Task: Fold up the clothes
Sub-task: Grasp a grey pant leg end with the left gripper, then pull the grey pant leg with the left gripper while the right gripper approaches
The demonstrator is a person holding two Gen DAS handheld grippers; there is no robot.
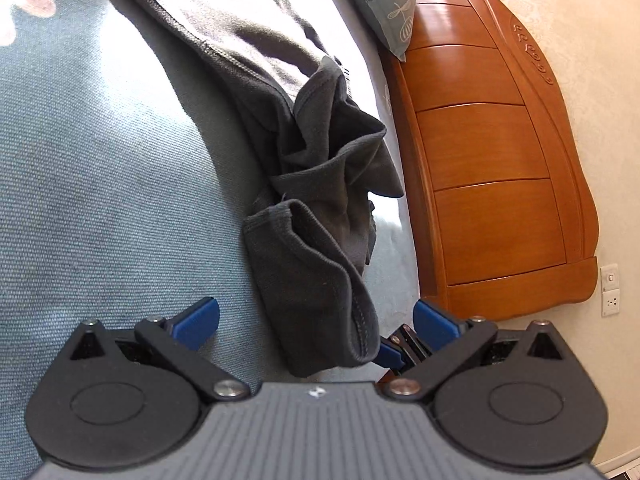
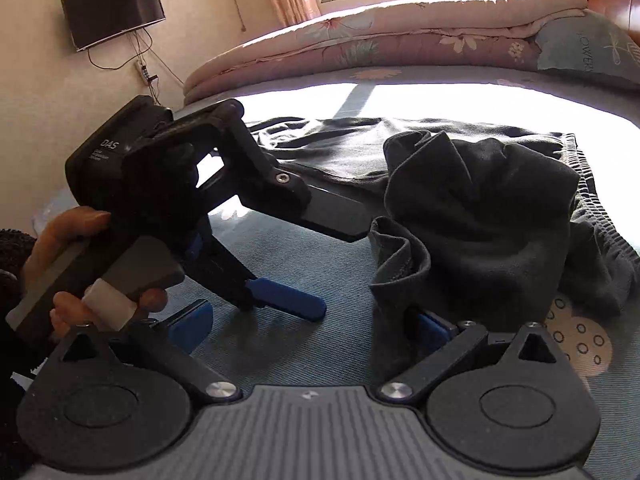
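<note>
A bed (image 2: 304, 264) with a blue-grey cover carries everything, with a folded floral quilt (image 2: 380, 36) and a pillow (image 2: 592, 52) pushed to its far side, seemingly to leave room for folding, and a wooden headboard (image 1: 492, 168) at one end. The dark garment (image 2: 480, 216) lies across the middle of the bed, part spread flat in the sunlight and part bunched into a crumpled heap, so it is not yet folded. The left gripper (image 1: 316, 320), held by a hand (image 2: 60, 256), hovers low with its jaws wide, a loose end of the cloth lying between them but ungripped. The right gripper (image 2: 316, 326) sits close against the heap with its jaws also wide; cloth drapes over its right-hand finger (image 2: 434, 330), probably to catch an edge
</note>
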